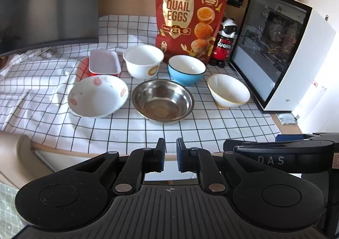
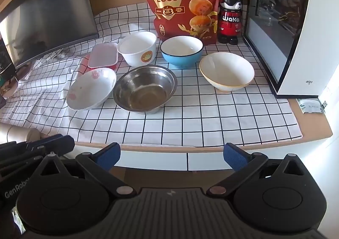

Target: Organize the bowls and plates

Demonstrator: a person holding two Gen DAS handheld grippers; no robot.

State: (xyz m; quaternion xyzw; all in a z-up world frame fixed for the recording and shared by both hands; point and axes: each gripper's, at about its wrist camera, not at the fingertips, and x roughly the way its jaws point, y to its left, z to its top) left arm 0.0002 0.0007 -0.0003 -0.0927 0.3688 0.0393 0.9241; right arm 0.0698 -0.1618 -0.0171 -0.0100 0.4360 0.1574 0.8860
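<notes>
Several dishes sit apart on a checked cloth [image 1: 127, 133]. A steel bowl [image 1: 162, 101] [image 2: 145, 88] is in the middle front, with a flowered white bowl [image 1: 97, 95] [image 2: 91, 91] to its left. Behind them stand a red rectangular dish [image 1: 104, 65] [image 2: 102, 55], a tall white bowl [image 1: 143, 60] [image 2: 137, 50] and a blue bowl [image 1: 186, 69] [image 2: 181, 50]. A cream bowl [image 1: 228, 90] [image 2: 226, 71] sits at the right. My left gripper [image 1: 170, 154] hangs shut and empty before the table's front edge. My right gripper [image 2: 172, 155] is open wide, empty, also short of the edge.
A red quail-egg bag [image 1: 188, 20] [image 2: 180, 1] and a panda bottle [image 1: 224, 42] [image 2: 230, 16] stand at the back. A white glass-sided case [image 1: 281, 52] [image 2: 296, 27] walls the right side. A dark monitor [image 1: 48, 5] [image 2: 48, 16] stands at the left.
</notes>
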